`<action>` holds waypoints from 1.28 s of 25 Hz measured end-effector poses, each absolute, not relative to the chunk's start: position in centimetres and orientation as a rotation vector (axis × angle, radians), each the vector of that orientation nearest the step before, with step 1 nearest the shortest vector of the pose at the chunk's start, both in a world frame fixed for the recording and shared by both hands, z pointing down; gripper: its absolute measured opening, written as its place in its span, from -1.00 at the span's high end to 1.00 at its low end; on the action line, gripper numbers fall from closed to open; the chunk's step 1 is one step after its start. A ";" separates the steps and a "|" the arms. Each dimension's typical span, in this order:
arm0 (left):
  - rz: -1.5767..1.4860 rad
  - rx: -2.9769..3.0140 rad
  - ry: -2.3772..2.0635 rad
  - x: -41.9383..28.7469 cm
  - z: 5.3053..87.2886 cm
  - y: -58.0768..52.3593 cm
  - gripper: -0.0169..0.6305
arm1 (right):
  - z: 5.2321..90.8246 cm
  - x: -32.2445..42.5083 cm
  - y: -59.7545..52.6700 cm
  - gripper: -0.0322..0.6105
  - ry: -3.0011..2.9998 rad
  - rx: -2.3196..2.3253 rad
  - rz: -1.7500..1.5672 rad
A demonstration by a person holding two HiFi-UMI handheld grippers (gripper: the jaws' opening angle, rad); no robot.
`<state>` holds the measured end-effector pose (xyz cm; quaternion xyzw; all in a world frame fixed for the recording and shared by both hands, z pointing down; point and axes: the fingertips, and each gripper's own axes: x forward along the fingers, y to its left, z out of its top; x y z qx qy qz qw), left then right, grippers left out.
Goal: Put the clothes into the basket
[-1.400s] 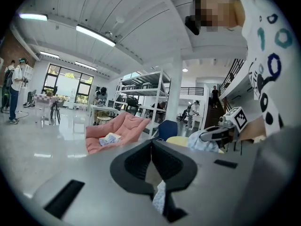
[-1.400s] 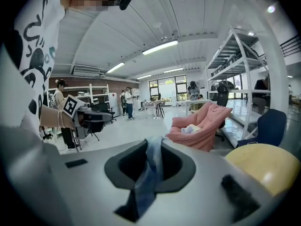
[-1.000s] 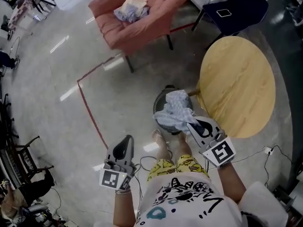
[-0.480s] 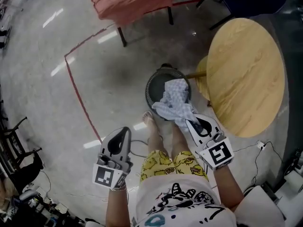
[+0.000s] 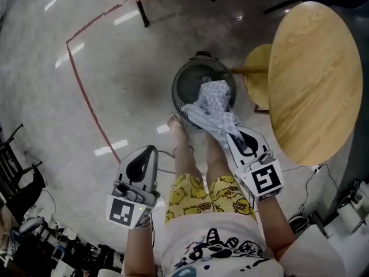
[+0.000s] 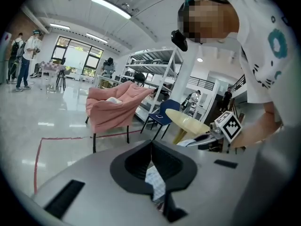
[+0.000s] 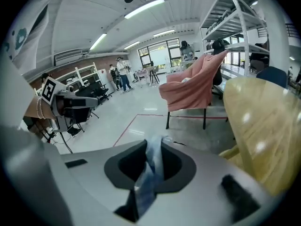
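A dark round wire basket [image 5: 187, 79] stands on the floor just ahead of the person's feet. A light blue patterned cloth [image 5: 212, 104] hangs from my right gripper [image 5: 229, 133], which is shut on its upper end. The lower part of the cloth droops inside the basket's near right side. In the right gripper view the cloth [image 7: 149, 173] runs up between the closed jaws of the right gripper [image 7: 153, 147]. My left gripper [image 5: 151, 150] is lower left of the basket, apart from it, shut and holding nothing. In the left gripper view the left gripper [image 6: 151, 145] has its jaws together.
A round wooden table [image 5: 314, 79] stands right of the basket, with a yellow stool [image 5: 258, 77] under its edge. A pink armchair [image 6: 115, 108] with more clothes stands further off. A red tape line [image 5: 86, 97] crosses the floor at left. Cables lie by the person's feet [image 5: 176, 127].
Both grippers have sunk. The cloth has come down with the right gripper, from above the basket to partly inside it. The head view has tipped down, so the armchair has left the top.
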<state>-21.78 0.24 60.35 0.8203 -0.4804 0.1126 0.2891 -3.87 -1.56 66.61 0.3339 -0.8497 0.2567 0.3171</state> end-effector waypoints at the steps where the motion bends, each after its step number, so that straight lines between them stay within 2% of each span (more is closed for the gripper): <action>1: 0.302 2.186 -1.277 -21.6 60.6 0.5 0.91 | 66.9 -3.9 -1.4 0.72 -2.236 0.883 0.681; 20: 0.331 2.077 -1.275 -22.1 68.1 0.9 0.91 | 76.5 -3.9 -2.3 0.72 -2.160 0.979 0.766; 28: 0.363 2.066 -1.213 -21.1 70.3 1.5 0.91 | 78.1 -3.2 -2.5 0.72 -2.173 1.093 0.793; 29: 0.356 2.070 -1.206 -20.9 70.3 1.6 0.91 | 78.0 -3.3 -2.5 0.58 -2.182 1.106 0.801; 30: 0.350 2.074 -1.201 -20.8 70.3 1.7 0.91 | 77.9 -3.5 -2.4 0.27 -2.186 1.103 0.805; 32: 0.347 2.075 -1.198 -20.6 70.2 1.7 0.91 | 77.8 -4.0 -2.1 0.24 -2.190 1.075 0.796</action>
